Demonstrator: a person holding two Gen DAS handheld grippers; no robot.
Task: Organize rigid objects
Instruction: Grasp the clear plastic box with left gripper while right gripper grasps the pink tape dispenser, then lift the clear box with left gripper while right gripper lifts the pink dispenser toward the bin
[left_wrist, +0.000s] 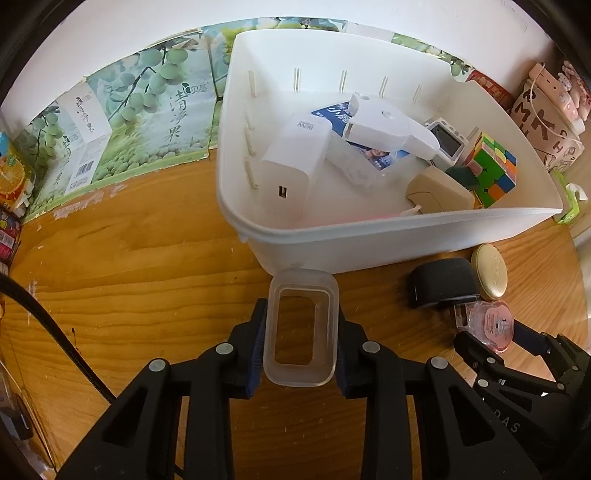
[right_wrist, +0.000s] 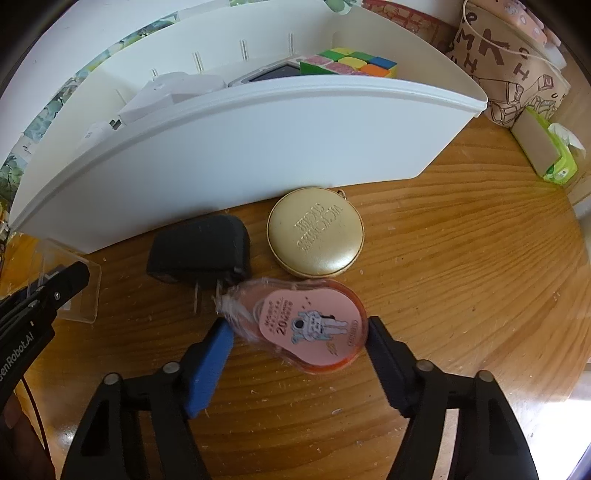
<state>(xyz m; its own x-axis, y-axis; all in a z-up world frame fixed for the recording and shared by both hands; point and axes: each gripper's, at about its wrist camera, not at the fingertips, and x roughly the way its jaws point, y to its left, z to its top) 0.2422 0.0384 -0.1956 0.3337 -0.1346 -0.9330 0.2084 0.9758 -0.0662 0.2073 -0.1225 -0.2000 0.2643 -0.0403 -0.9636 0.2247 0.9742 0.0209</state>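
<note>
- Left gripper of mine is clamped on a clear box, one blue pad pressing each long side; the box sits open side toward the camera, just short of the bin's near wall.
- Right gripper stands wide apart around a pink tape dispenser lying flat on the table. Its right finger looks to be touching the dispenser's edge; the left pad is just beside the clear tip, and I cannot tell if it touches.
- Just beyond the dispenser lie a black plug adapter, prongs pointing near, and to its right a gold round case. Both sit close against the white bin.
- Inside the bin I see a white charger, a white hair-dryer-shaped device, a blue packet, a beige block and a colour cube.
- Far right of the bin stand a brown printed bag and a green tissue pack.
</note>
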